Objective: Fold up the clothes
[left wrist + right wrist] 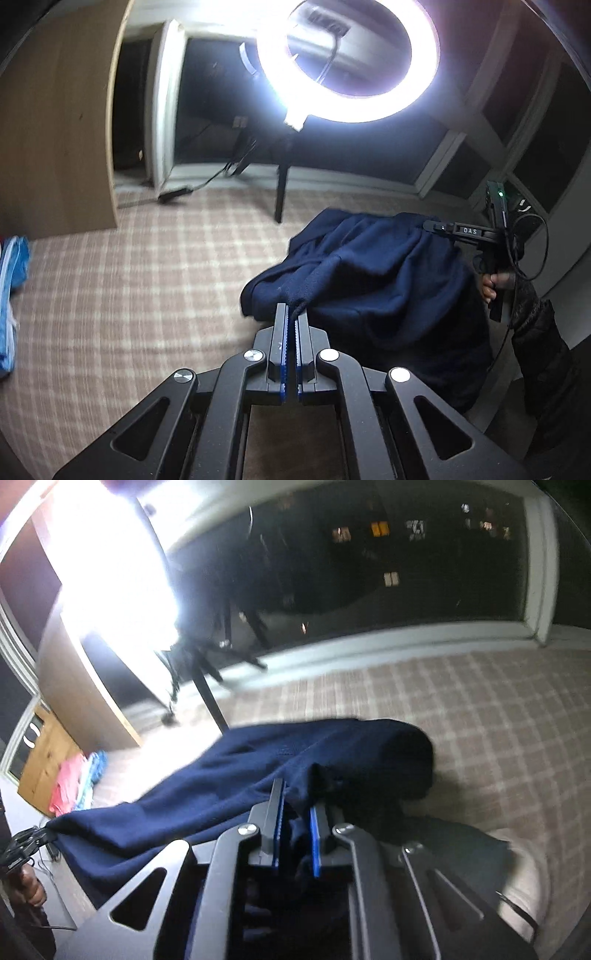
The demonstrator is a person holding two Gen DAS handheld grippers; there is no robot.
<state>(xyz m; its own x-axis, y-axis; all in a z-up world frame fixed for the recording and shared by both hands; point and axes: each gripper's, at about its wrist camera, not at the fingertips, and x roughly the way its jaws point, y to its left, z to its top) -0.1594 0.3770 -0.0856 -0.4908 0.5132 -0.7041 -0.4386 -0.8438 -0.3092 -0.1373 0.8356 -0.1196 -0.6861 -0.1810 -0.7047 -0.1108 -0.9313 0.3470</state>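
Since the navy garment (373, 273) hangs slack between my two holds above the checked floor (147, 277), I judge it soft, limp and fairly light. The left gripper (291, 314) pinches one edge tight; the right gripper (295, 805) clamps a bunched fold. Corners or hems give truer folds.

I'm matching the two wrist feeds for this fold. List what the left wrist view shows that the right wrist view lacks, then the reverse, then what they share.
Left wrist only: the round white ring light as a full ring, and the left gripper shut on a fabric edge.

Right wrist only: the pale wooden drawer cabinet, the pink folded cloth, and the right gripper pinching fabric.

Both: the dark navy garment stretched between the grippers, the beige checked floor covering, and dark windows.
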